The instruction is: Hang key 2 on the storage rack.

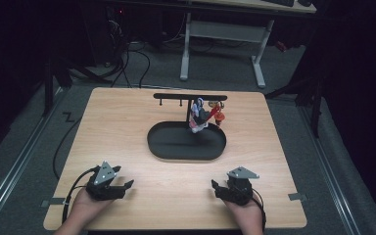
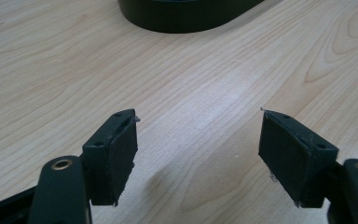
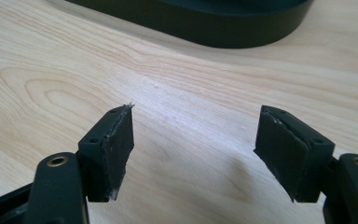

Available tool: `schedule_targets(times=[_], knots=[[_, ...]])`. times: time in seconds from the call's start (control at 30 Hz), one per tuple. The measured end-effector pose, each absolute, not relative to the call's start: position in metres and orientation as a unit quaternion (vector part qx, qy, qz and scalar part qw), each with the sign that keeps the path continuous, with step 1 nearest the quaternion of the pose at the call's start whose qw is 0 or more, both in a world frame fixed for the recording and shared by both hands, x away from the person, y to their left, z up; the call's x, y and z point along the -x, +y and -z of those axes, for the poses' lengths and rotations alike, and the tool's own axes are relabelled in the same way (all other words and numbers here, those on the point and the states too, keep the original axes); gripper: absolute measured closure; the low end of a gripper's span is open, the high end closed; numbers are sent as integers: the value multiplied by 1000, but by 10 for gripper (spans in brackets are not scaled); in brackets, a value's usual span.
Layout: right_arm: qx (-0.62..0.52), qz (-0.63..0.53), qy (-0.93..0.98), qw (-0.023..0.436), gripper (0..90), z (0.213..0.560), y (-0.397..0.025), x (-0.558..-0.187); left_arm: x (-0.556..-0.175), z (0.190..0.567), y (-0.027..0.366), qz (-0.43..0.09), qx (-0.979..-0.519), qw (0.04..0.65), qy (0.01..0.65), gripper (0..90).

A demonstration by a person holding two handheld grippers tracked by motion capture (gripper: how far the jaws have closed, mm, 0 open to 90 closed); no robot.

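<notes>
Bare wood around black tray (image 1: 186,152)

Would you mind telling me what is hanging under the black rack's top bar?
A bunch of colourful trinkets hangs from the rack, above the oval tray. Its hook is hidden.

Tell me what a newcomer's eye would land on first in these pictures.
The bright cluster of small colourful trinkets hanging from the right end of the black T-shaped stand draws the eye first, being the only colour on the table. The stand rises from a black oval tray at the middle of the wooden table. At the near edge, the left gripper and right gripper rest with jaws open, holding nothing.
</notes>
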State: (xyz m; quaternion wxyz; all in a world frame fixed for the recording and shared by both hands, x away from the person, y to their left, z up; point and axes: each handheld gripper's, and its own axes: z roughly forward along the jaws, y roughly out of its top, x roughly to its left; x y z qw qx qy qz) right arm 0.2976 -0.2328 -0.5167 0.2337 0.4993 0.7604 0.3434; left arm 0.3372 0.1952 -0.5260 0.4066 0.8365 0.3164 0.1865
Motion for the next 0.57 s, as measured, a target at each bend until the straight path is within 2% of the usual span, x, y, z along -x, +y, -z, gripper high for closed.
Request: schedule_targets(times=[0.03, 0.13, 0.2, 0.3, 0.57], knots=[[-496, -350, 756, 246, 296, 517, -234, -292, -336, 526, 194, -185, -837, 408, 314, 282], [-521, -388, 728, 219, 279, 513, -241, -287, -334, 526, 191, -184, -839, 410, 308, 280], [-515, -384, 731, 229, 283, 513, -244, -287, -334, 526, 189, -184, -841, 408, 305, 279], [-526, -394, 724, 211, 283, 517, -246, -289, -333, 527, 186, -186, -842, 405, 305, 279], [-522, -389, 731, 204, 286, 521, -242, -291, -333, 527, 189, -188, -840, 407, 305, 277]])
